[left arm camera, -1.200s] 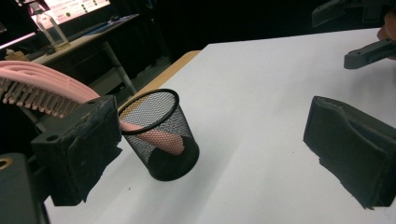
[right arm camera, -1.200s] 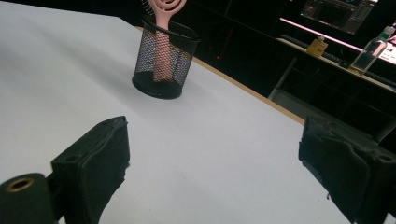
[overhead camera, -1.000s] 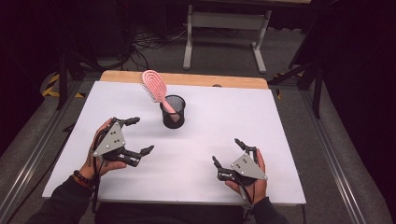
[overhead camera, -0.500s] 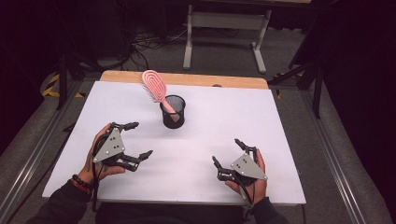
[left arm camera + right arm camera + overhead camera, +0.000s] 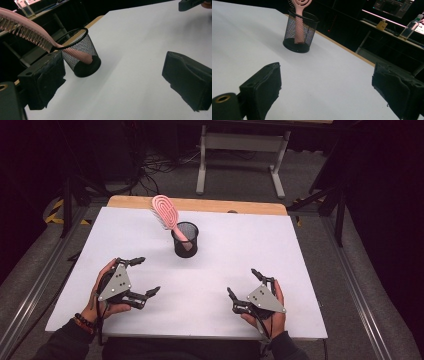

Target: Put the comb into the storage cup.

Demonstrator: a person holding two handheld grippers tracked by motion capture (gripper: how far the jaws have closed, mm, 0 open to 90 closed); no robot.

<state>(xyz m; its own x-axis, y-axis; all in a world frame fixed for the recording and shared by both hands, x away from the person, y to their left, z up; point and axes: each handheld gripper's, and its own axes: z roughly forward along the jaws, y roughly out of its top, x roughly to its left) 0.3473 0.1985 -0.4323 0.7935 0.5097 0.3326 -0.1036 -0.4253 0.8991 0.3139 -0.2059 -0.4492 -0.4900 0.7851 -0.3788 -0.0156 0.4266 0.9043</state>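
At 12 o'clock from both hands, mid-table, the pink hairbrush (image 5: 167, 215) stands handle-down in the black mesh cup (image 5: 185, 240), head leaning out toward 10 o'clock over the rim. Judgement: brush is light, stiff plastic, smooth handle so somewhat slippery; cup is light too and likely tips or drags if the brush is pulled sideways. Best hold looks like the neck just above the rim, or the flat head edge-on; lift along the brush's lean, maybe steady the cup with the other hand.

Left tongs (image 5: 141, 277) are spread wide, nothing held, at 7 o'clock of the cup. Right tongs (image 5: 244, 283) are spread wide too, nothing held, at 4 o'clock, resting near the white table (image 5: 300, 270).

Versus a second ago: left tongs have turned slightly and edged toward the cup; right tongs, brush and cup unchanged.
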